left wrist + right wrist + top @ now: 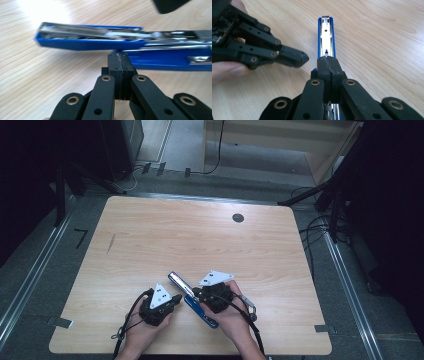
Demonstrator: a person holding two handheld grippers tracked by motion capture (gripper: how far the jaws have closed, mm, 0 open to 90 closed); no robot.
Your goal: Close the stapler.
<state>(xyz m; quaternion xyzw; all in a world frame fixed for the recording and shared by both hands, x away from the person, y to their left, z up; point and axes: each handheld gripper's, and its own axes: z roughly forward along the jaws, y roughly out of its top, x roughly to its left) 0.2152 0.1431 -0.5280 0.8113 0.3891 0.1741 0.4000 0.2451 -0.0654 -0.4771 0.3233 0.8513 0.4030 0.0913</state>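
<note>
A blue stapler with a chrome top lies slantwise near the table's front edge. In the left gripper view the stapler is hinged open, its chrome staple channel bare. My left gripper is shut with nothing between its jaws, and its tip points at the stapler's side, close to the blue base. My right gripper is also shut and empty, lined up along and above the stapler. The left gripper comes in from the left there, just short of the stapler. From above, the left gripper and the right gripper flank the stapler.
The wooden table has a dark round hole at the back right and a dark streak at the left. Cables and stands lie on the floor beyond the table's edges.
</note>
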